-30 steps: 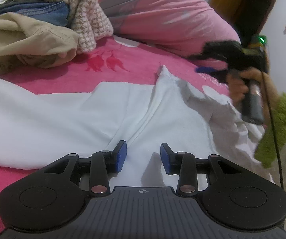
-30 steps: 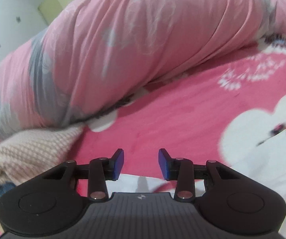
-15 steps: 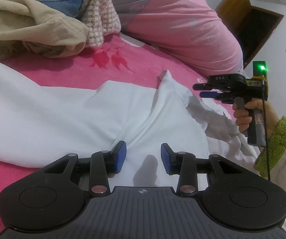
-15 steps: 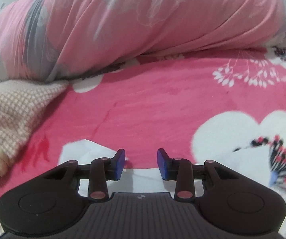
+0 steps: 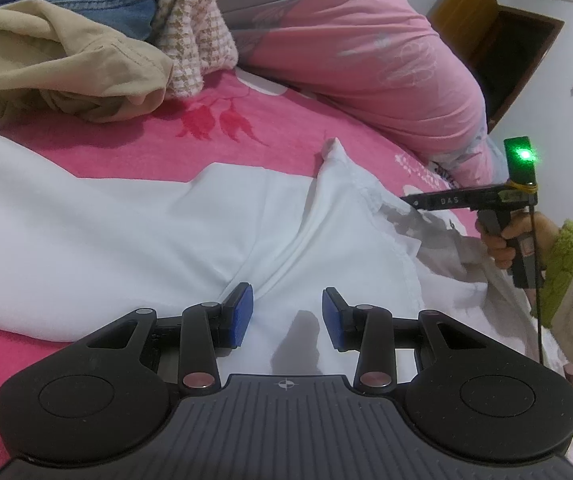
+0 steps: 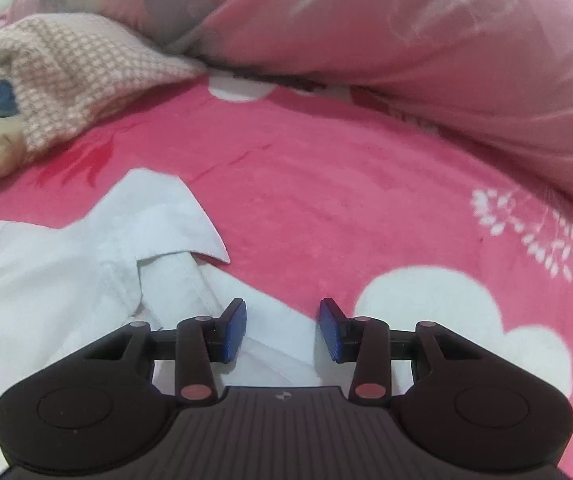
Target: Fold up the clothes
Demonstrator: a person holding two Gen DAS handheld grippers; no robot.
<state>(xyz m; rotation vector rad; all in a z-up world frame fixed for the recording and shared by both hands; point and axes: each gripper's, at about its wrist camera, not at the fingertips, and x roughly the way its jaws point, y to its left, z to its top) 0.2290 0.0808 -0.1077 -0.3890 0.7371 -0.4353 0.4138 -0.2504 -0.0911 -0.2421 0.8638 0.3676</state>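
White cotton collared shirt (image 5: 134, 240) lies spread across the bright pink fleece bed blanket (image 5: 278, 136), rumpled, with a long raised crease running from near the left gripper toward the collar end. Left gripper (image 5: 286, 318): blue-padded jaws spread apart, nothing between them, poised over the near edge of the shirt beside the crease; contact with the cloth cannot be told. Right gripper (image 6: 281, 330): jaws likewise spread and empty, placed over the shirt's collar and button-band region, with the pointed white collar (image 6: 190, 220) lying just ahead and to its left on the blanket. In the left wrist view the right gripper (image 5: 410, 201) appears from the side at the far end of the shirt, its tip at the cloth's edge, with the person's hand (image 5: 502, 240) gripping the handle below a lit green indicator (image 5: 522, 156); a green fuzzy cuff (image 5: 562, 268) on a cream sleeve shows at the wrist. Behind the shirt, a heap of other clothes: a tan cotton garment (image 5: 58, 64), a blue denim piece (image 5: 106, 8) and a beige-and-white houndstooth knit (image 5: 190, 40). A rolled pink-and-grey floral quilt (image 5: 358, 60) lies along the far side of the bed. Brown wooden cabinet (image 5: 498, 44) stands against the white wall.
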